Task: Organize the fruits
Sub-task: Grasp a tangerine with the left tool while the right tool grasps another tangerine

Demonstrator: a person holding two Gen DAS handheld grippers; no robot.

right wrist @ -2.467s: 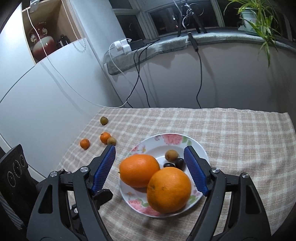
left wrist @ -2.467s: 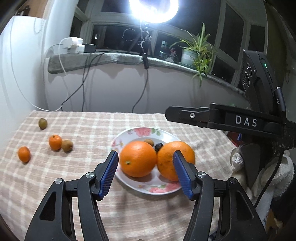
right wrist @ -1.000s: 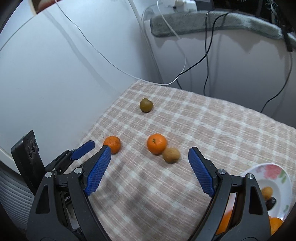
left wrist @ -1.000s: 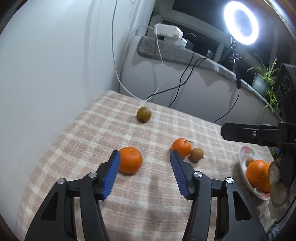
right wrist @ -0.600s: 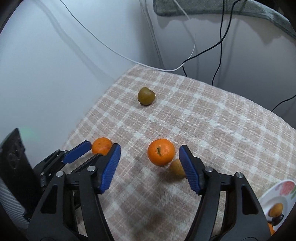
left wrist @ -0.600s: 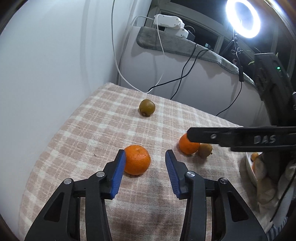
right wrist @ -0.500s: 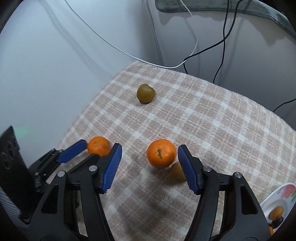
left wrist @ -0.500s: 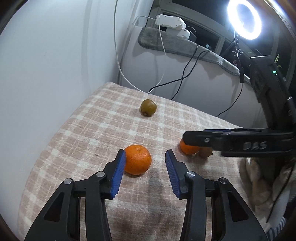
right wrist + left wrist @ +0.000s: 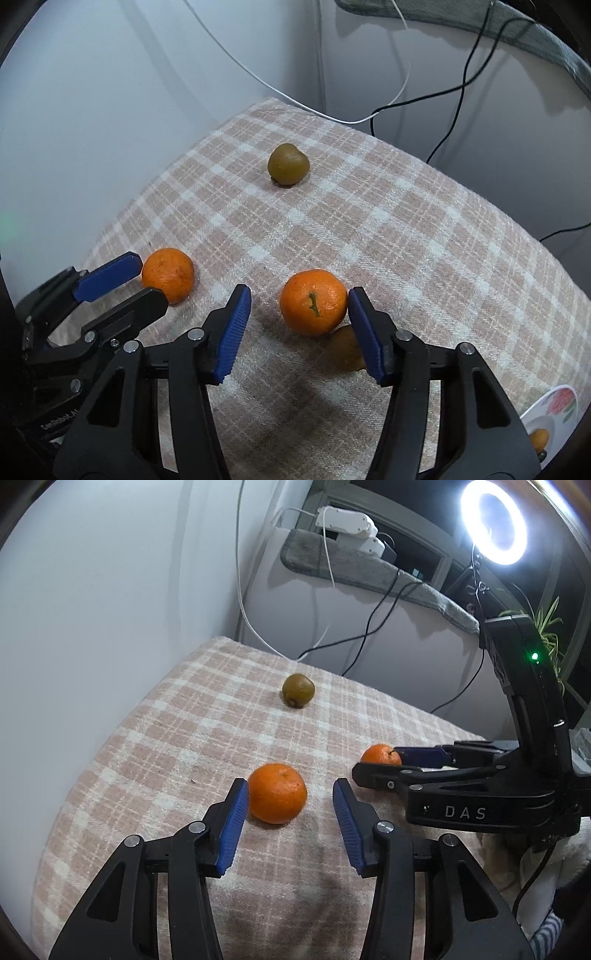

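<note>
Two mandarins, a green-brown kiwi [image 9: 298,690] and a small brown kiwi [image 9: 345,352] lie on the checked cloth [image 9: 406,229]. My left gripper [image 9: 290,790] straddles the left mandarin [image 9: 277,793]; its jaws are opening, the left pad close beside the fruit and the right pad clear of it. My right gripper [image 9: 299,295] straddles the other mandarin [image 9: 313,302]; its jaws are closing, the right pad at the fruit's side and the left pad still apart. The brown kiwi is half hidden behind my right finger.
A flowered plate [image 9: 554,410] with fruit shows at the lower right corner. A white wall [image 9: 110,609] runs along the cloth's left edge. Cables [image 9: 369,627] hang from the sill [image 9: 351,568] behind, and a ring light [image 9: 495,522] shines at top right.
Both grippers have left the plate of oranges for the loose fruit at the left. My right gripper sank and narrowed around the second mandarin; the left one stayed over its mandarin.
</note>
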